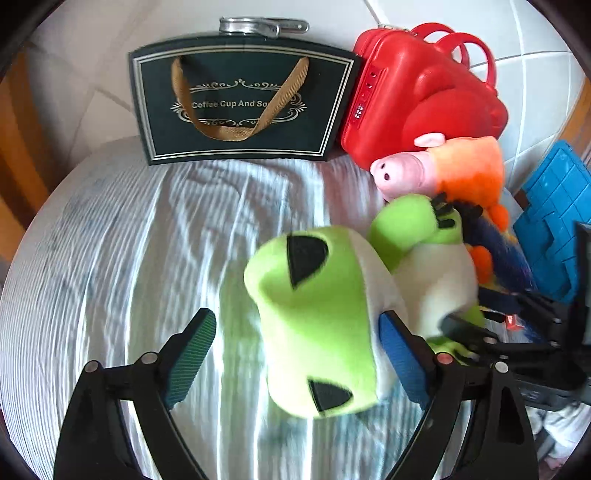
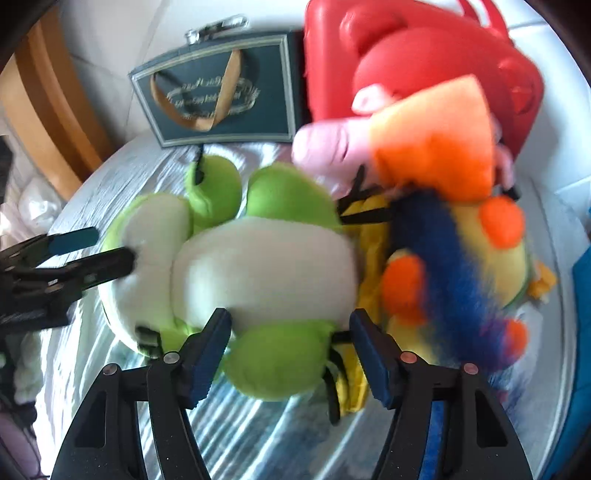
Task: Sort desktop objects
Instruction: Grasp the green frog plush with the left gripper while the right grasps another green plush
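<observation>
A green and white frog plush (image 1: 314, 314) lies on the striped white cloth (image 1: 129, 240). My left gripper (image 1: 295, 347) is open; its right finger touches the frog's head, its left finger stands apart. In the right wrist view the frog (image 2: 258, 266) lies belly up. My right gripper (image 2: 291, 350) is open around one green foot (image 2: 277, 362). The left gripper (image 2: 96, 247) shows at the frog's head there. A pink pig plush in an orange dress (image 1: 443, 166) and a blue, yellow and orange plush (image 2: 461, 266) lie right of the frog.
A dark green gift bag with a gold ribbon handle (image 1: 243, 99) stands at the back. A red plastic case (image 1: 417, 88) stands right of it, behind the pig. A blue crate (image 1: 554, 214) is at the far right. A metal clasp (image 1: 258, 26) sits behind the bag.
</observation>
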`<move>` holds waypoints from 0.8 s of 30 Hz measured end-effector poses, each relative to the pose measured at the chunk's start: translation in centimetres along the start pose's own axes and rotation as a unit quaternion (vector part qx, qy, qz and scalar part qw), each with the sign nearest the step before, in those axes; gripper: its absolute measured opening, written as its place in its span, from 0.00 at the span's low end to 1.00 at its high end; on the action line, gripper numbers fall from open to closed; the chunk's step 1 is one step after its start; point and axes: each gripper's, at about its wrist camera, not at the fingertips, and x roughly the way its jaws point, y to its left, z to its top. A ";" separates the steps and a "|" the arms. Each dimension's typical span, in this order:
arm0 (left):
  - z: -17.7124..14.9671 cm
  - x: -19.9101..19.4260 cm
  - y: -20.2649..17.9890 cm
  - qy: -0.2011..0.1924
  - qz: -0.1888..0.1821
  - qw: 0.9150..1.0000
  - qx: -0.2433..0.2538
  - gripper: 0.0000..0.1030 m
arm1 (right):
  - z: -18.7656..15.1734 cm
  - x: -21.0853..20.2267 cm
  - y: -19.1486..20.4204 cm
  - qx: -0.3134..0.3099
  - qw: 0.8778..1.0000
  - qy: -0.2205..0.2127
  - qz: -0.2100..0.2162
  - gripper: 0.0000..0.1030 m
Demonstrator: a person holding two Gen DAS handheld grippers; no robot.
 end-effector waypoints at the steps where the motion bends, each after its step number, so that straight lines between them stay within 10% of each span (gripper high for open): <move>1: -0.4 0.0 -0.7 0.002 0.006 1.000 0.012 0.87 | -0.2 -0.1 0.0 -0.002 1.000 -0.002 -0.003 0.64; 14: -2.1 3.9 -4.5 0.032 0.055 0.997 0.054 0.89 | -1.1 0.4 -1.9 0.021 1.000 0.015 -0.005 0.79; 21: -1.9 3.4 -5.2 0.025 0.054 0.996 0.061 0.76 | -1.0 0.3 -0.6 0.004 1.000 0.017 0.012 0.39; 24: -2.2 2.0 -5.6 0.014 0.045 0.998 0.048 0.73 | -1.5 -1.0 0.4 -0.021 1.000 0.002 0.002 0.37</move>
